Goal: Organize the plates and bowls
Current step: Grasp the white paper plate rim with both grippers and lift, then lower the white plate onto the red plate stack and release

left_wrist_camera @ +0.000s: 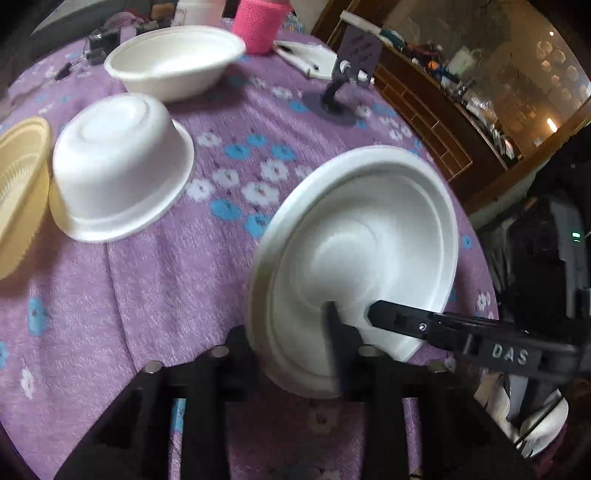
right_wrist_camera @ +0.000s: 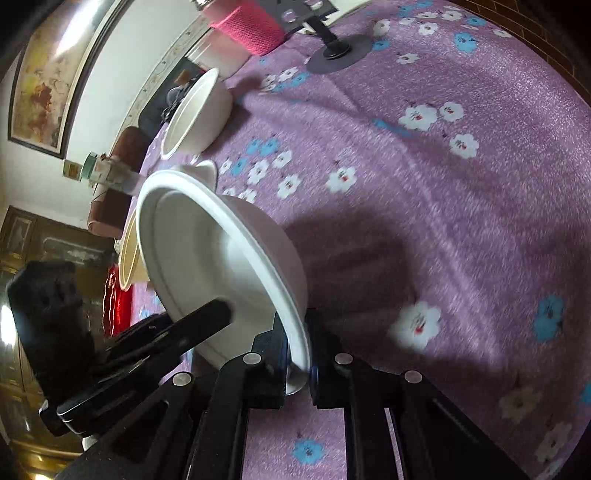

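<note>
I have one white bowl (left_wrist_camera: 354, 258) up in the air, tipped on its side over the purple cloth (left_wrist_camera: 177, 295). My left gripper (left_wrist_camera: 291, 354) pinches its rim. My right gripper (right_wrist_camera: 299, 354) is clamped tight on the rim too, from the other side.

Past it, a second white bowl (left_wrist_camera: 118, 173) lies upside down on the cloth, touching a tan bowl (left_wrist_camera: 18, 192) at the edge. Farther back a third white bowl (left_wrist_camera: 177, 61) sits right way up, alone, near a pink cup (left_wrist_camera: 258, 24).

I think we are early. No stack is made yet; the white bowls are all apart.
</note>
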